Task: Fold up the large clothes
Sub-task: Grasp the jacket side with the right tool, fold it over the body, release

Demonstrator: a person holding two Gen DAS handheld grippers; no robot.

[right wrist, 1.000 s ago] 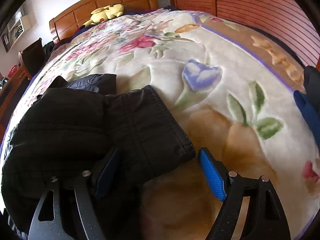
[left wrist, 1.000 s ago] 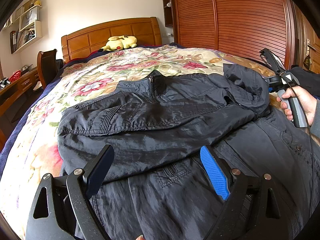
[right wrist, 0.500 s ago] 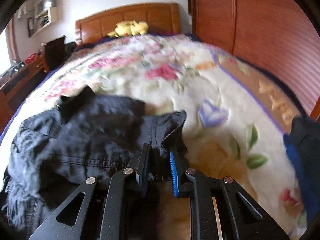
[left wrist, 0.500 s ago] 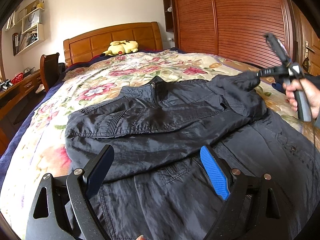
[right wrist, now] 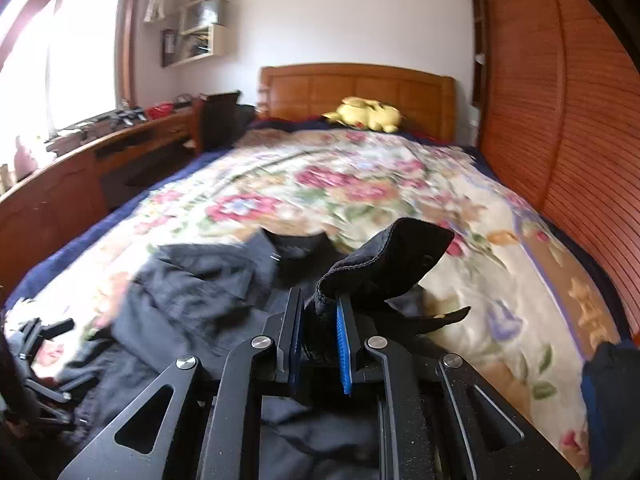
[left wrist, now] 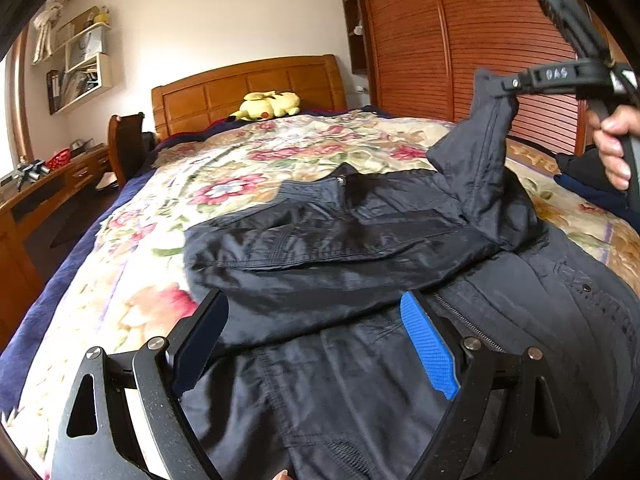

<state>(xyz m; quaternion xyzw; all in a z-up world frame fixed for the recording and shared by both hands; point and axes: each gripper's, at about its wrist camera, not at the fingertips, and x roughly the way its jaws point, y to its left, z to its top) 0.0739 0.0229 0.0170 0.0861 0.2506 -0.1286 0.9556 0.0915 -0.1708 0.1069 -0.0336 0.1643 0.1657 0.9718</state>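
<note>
The right claw pinches the cuff of 1 sleeve, lifted above the black jacket on the bed. The left claw hangs spread, empty (jacket body just ahead). Likely next: lay the sleeve across the chest.

Floral bedspread fills the middle of the left wrist view. Wooden headboard at twelve o'clock, yellow plush toy resting just in front of it. Slatted wardrobe doors at two o'clock. Wall shelves at ten, wooden desk at nine, chair beside it.
</note>
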